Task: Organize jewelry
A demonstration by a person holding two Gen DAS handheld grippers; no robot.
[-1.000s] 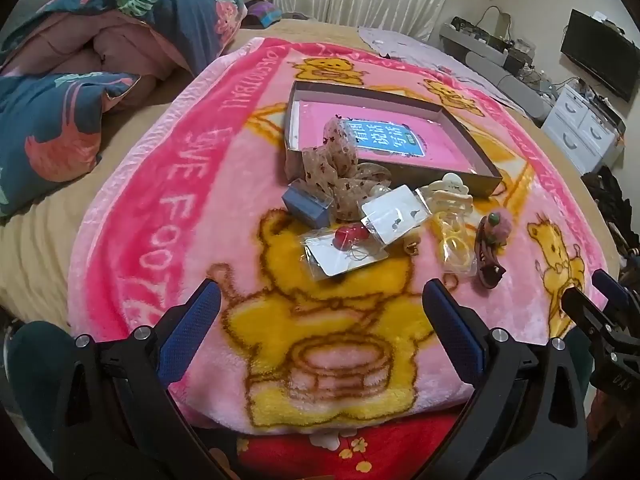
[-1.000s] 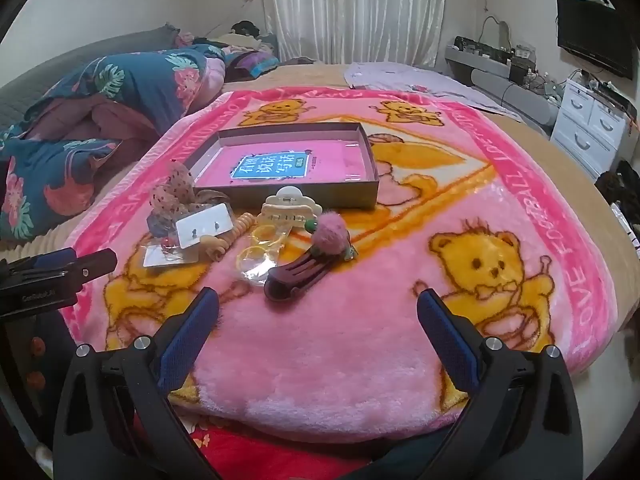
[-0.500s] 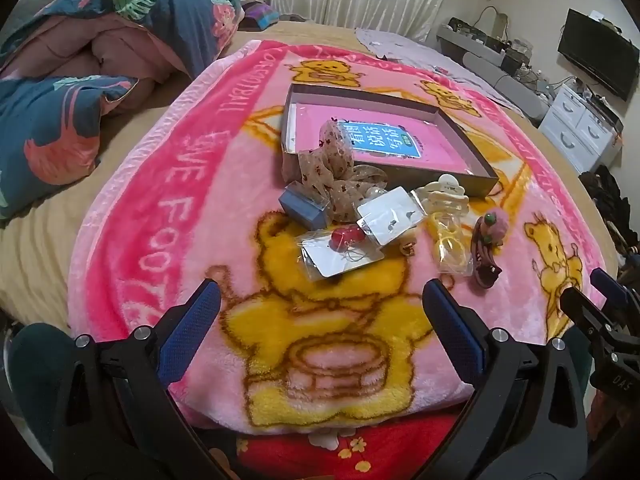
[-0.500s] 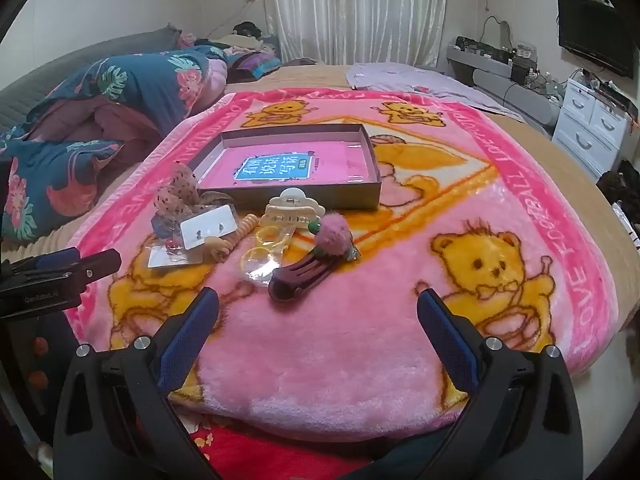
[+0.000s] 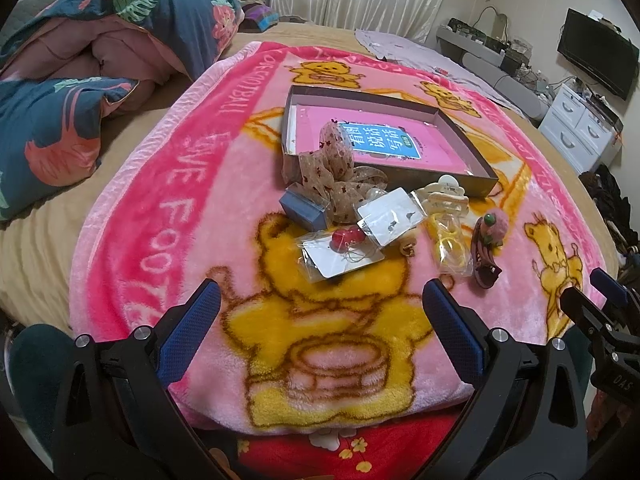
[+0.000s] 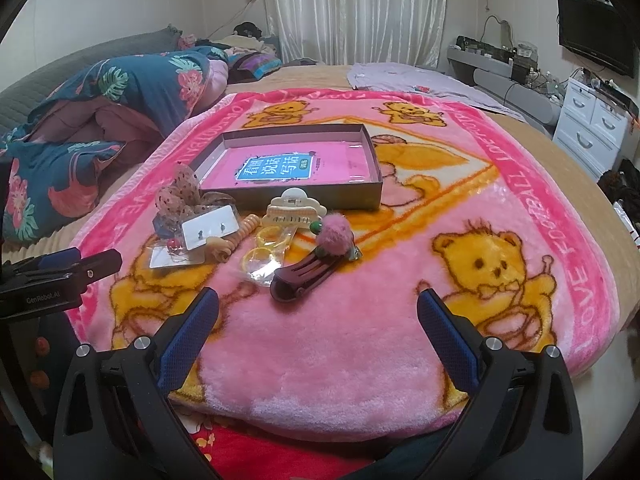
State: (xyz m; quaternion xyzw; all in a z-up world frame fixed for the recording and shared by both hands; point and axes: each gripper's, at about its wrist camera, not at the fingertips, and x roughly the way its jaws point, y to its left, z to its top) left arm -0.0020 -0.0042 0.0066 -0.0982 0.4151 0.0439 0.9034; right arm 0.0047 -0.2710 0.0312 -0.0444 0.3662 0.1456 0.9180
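The left gripper (image 5: 320, 308) and the right gripper (image 6: 318, 314) both hang with fingers spread wide and nothing between them, and both have eased slightly closer to the jewelry than a second ago. The pieces have not moved: the spotted bow (image 5: 334, 174), earring card (image 5: 390, 216), cream claw clip (image 6: 294, 210), yellow rings (image 6: 264, 250) and dark hair clip (image 6: 306, 276) lie clustered on the pink blanket (image 6: 340, 344), just before the open box (image 6: 374, 168).

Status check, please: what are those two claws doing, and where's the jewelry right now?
Left gripper open, empty. Right gripper open, empty. Jewelry pile on blanket, outside box. Nothing blocking.
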